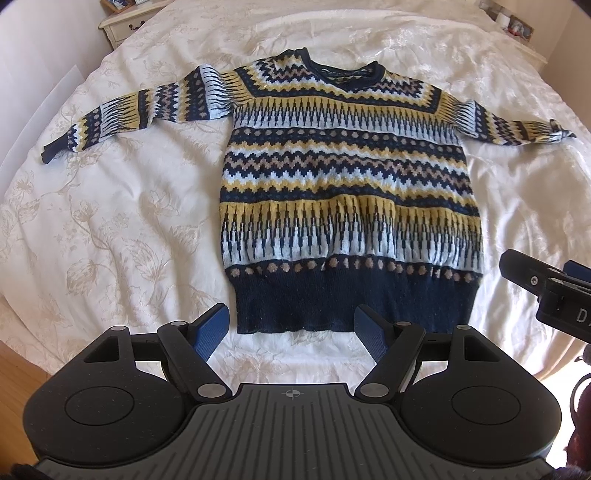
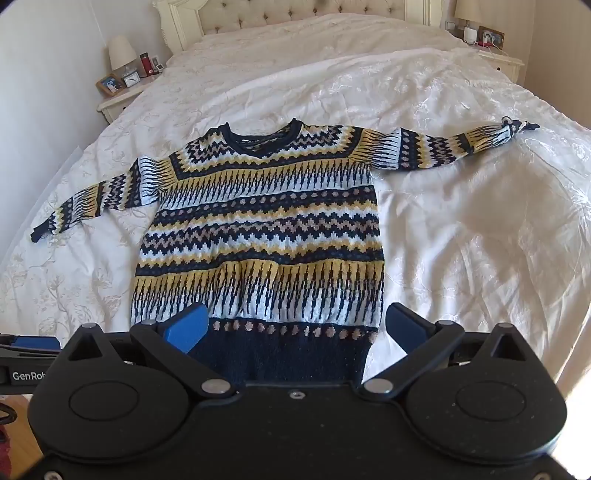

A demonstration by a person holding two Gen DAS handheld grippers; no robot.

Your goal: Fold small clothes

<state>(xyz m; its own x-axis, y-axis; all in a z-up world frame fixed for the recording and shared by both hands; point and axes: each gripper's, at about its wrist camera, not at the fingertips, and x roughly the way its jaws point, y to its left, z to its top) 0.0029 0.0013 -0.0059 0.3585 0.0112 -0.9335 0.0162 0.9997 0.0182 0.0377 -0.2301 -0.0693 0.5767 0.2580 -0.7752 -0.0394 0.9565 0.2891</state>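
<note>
A patterned sweater lay flat and face up on the white bedspread, collar toward the headboard, both sleeves stretched out to the sides. Its dark hem was nearest the grippers. The left gripper hovered just short of the hem, over its left corner, fingers spread wide with nothing between them. The right gripper hung over the hem's right part, likewise released, its blue pads apart on either side of the dark band; I could not tell whether they touched the knit. A nightstand with a lamp stood left of the headboard, well apart from the sweater.
</note>
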